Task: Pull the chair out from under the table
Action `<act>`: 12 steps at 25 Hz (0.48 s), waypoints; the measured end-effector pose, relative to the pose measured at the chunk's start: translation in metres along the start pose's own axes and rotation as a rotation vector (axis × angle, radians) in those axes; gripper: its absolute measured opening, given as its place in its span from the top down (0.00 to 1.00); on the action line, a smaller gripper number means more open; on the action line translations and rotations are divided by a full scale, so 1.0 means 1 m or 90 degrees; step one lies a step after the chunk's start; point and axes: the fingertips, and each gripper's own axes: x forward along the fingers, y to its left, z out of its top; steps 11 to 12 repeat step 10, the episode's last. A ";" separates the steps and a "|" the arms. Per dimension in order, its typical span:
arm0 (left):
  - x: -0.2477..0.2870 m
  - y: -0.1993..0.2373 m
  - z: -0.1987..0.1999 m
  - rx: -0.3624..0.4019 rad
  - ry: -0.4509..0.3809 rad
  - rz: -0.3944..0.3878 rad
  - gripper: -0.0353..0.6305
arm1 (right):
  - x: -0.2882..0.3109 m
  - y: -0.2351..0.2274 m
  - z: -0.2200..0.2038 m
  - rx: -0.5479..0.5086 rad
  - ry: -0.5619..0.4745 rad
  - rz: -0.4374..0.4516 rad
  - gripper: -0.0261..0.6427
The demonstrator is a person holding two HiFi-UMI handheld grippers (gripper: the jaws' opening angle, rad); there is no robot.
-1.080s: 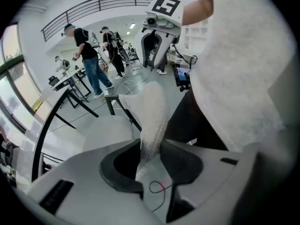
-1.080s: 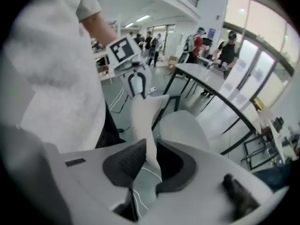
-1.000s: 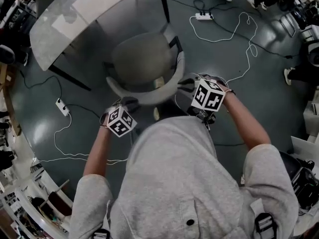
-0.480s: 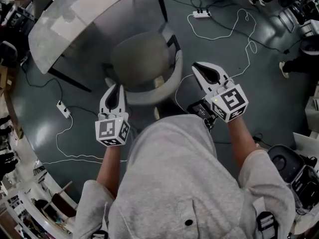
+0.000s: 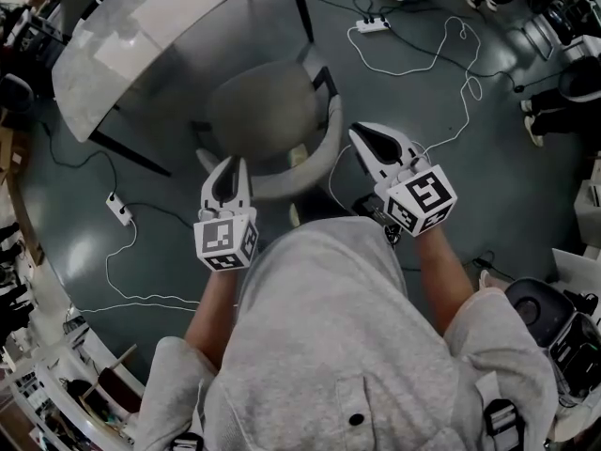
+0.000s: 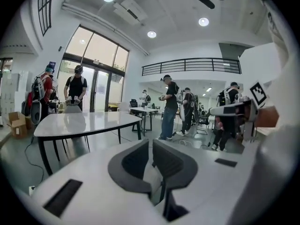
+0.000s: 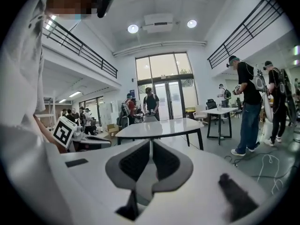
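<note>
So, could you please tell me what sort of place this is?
Probably an open-plan lab or office hall used for recording sessions: several white tables, a mezzanine railing overhead, and other people standing about with similar handheld rigs.

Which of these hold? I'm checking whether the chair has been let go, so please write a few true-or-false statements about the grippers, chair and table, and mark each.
1. The left gripper and the right gripper both have their jaws together. True; they have just been closing, with nothing between them.
2. The left gripper grips the chair. False: it holds nothing.
3. The table has a black top. False: it is pale and glossy.
4. A power strip lies on the floor. True.
5. The chair lies on its side. False: it stands upright.
</note>
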 end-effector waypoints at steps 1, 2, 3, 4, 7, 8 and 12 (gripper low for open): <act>0.000 0.000 -0.002 0.003 0.003 -0.002 0.89 | 0.000 -0.001 0.001 0.011 -0.005 -0.001 0.90; -0.001 -0.001 -0.002 0.005 0.005 -0.005 0.89 | 0.000 -0.002 0.002 0.020 -0.009 -0.003 0.90; -0.001 -0.001 -0.003 0.006 0.006 -0.009 0.89 | 0.000 -0.004 0.003 0.026 -0.012 -0.006 0.90; -0.002 -0.002 -0.003 0.007 0.006 -0.011 0.89 | 0.000 -0.004 0.003 0.030 -0.012 -0.007 0.90; -0.003 -0.003 -0.002 0.007 0.005 -0.015 0.89 | -0.001 -0.003 0.001 0.036 -0.010 -0.004 0.90; -0.004 -0.003 -0.001 0.005 0.004 -0.016 0.89 | -0.001 -0.002 0.001 0.035 -0.009 -0.003 0.90; -0.004 -0.003 0.000 0.000 0.001 -0.017 0.89 | 0.000 0.000 0.001 0.029 -0.007 -0.002 0.90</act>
